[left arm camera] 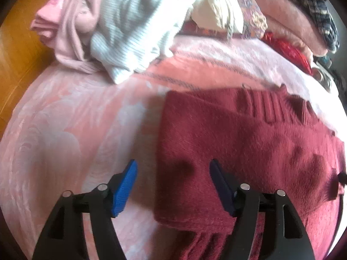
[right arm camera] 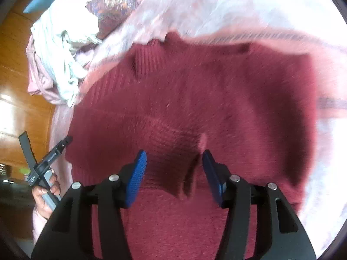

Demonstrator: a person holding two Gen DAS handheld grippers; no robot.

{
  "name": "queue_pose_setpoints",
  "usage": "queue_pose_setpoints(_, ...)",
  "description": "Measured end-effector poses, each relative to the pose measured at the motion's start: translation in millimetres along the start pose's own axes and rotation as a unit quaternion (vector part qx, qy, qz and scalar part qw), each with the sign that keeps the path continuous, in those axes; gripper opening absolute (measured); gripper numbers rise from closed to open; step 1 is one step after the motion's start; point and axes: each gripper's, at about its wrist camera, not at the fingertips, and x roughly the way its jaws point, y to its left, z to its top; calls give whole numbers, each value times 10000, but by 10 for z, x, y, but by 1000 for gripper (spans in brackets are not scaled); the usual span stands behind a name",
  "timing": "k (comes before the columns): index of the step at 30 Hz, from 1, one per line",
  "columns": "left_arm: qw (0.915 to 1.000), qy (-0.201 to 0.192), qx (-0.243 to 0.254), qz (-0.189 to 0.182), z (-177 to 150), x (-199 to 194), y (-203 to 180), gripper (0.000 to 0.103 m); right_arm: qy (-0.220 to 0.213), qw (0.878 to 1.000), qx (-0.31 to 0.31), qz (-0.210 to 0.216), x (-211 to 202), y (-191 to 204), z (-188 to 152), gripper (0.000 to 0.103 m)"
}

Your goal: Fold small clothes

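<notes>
A dark red knitted sweater (left arm camera: 249, 147) (right arm camera: 195, 99) lies spread flat on a pink blanket (left arm camera: 76, 119), its ribbed collar (left arm camera: 271, 108) (right arm camera: 147, 58) at the far side. My left gripper (left arm camera: 173, 169) hangs open over the sweater's left edge, one blue pad over the blanket and the other over the knit, gripping nothing. My right gripper (right arm camera: 173, 160) is open just above the sweater's middle, where the knit rises in a small ridge (right arm camera: 201, 138) ahead of the pads. In the right wrist view a hand (right arm camera: 45, 192) holds the other tool at the sweater's left edge.
A heap of loose clothes sits at the far left of the bed: a white-grey ribbed knit (left arm camera: 130, 32) and a pale pink garment (left arm camera: 71, 21). Folded pink, plaid (left arm camera: 314, 4) and red (left arm camera: 288, 49) items lie at the far right. Wooden floor (left arm camera: 19, 49) borders the left.
</notes>
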Motion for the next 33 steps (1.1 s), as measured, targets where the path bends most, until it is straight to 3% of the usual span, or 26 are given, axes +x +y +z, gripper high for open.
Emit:
queue_pose_setpoints(1,10000,-25,20,19,2,-11,2,72,-5,10000,-11,-99,37,18,1,54)
queue_pose_setpoints(3,10000,-28,74,23,9,-8,-6,74,-147,9984,-260,-473,79,98,-8,31)
queue_pose_setpoints(4,10000,-28,67,31,10,-6,1,74,-188,9985,-326,-389,63,123,-2,13)
queue_pose_setpoints(5,10000,-37,31,27,12,-8,17,74,-236,9989,-327,-231,22,138,3,10)
queue_pose_setpoints(10,9992,-330,-212,60,66,-119,176,75,-1094,9932,-395,83,-582,124,94,9)
queue_pose_setpoints(12,9988,-405,-257,69,70,-137,203,76,-1238,9914,-294,-310,-691,-18,123,9)
queue_pose_setpoints(16,9996,-263,-55,125,6,-46,82,76,-1126,9876,-10,-1097,-548,-373,149,9)
queue_pose_setpoints(20,9996,-193,157,155,-66,38,-82,76,-1035,9902,375,-859,-400,-682,151,9)
queue_pose_setpoints(23,9987,-257,373,223,-89,68,-202,76,-1031,9906,279,-854,-445,-620,177,10)
queue_pose_setpoints(27,9958,-58,727,552,-131,244,-339,76,-798,9907,403,-1021,-387,-694,150,21)
queue_pose_setpoints(30,9959,-84,727,526,-127,198,-337,75,-789,9897,383,-1130,-479,-643,112,26)
queue_pose_setpoints(33,9970,-327,647,257,-53,-13,-364,75,-1109,9872,24,-1143,-696,-425,91,26)
